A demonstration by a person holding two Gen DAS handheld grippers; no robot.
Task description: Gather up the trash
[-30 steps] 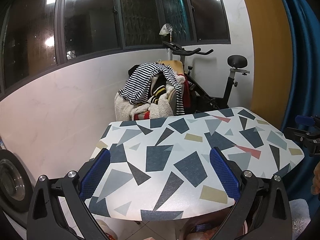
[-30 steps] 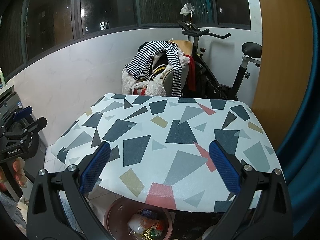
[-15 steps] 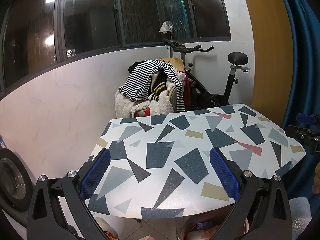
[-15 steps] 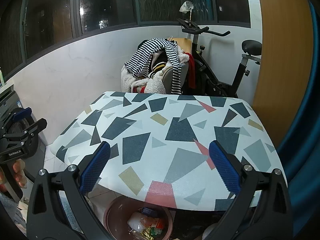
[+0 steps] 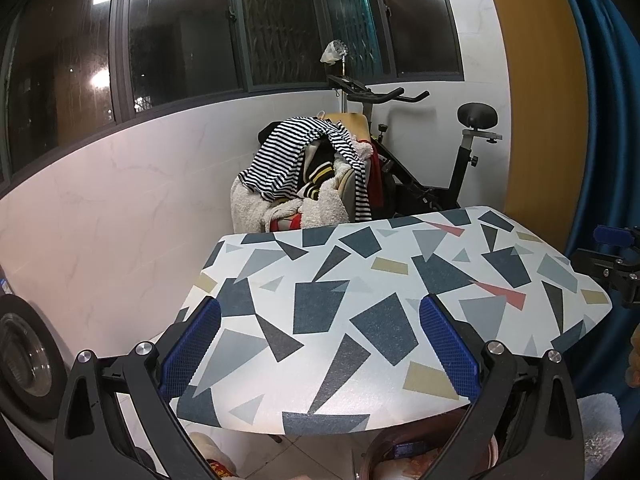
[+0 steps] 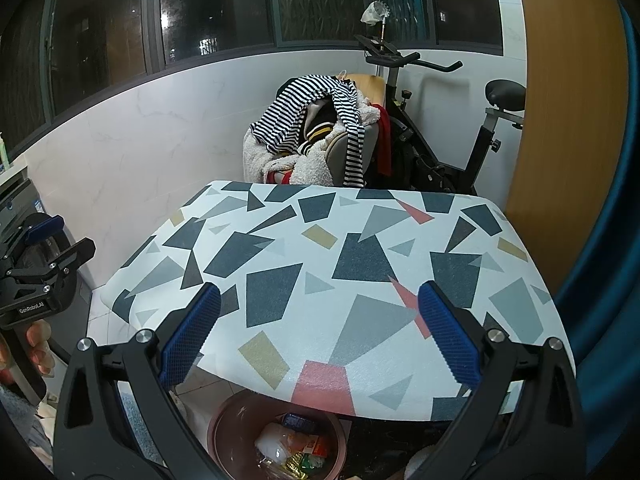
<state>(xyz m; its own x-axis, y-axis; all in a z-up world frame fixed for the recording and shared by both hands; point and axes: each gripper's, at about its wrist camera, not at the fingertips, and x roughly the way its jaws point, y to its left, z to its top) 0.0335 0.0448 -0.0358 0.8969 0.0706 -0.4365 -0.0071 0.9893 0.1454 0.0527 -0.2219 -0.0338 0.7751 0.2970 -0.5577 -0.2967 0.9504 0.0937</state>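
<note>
Right wrist view, nearest item: your right hand-held gripper (image 6: 319, 330), jaws spread wide, nothing between the blue pads. Left hand-held gripper (image 5: 320, 344), same condition: wide apart, empty.

Below the right gripper: bin (image 6: 276, 436), brownish, on the floor under the near edge of the desk (image 6: 328, 264). Trash (image 6: 294, 448) lies inside it, wrappers and a pale lump; the left view shows only the bin's rim (image 5: 400, 452) at the lower frame edge.

Desk: patterned top, bare, no loose item on it in either view.

Beyond the desk: clothes (image 6: 316, 136) heaped on a chair, then an exercise bike (image 6: 452, 128) against the wall, windows (image 6: 216, 12) above.

Risks, as judged from here: the desk edge overhangs the bin, so a gripper lowered toward it could knock the edge or tip the bin and spill what is collected. Floor scraps near the left gripper are partly hidden; you may miss them.
</note>
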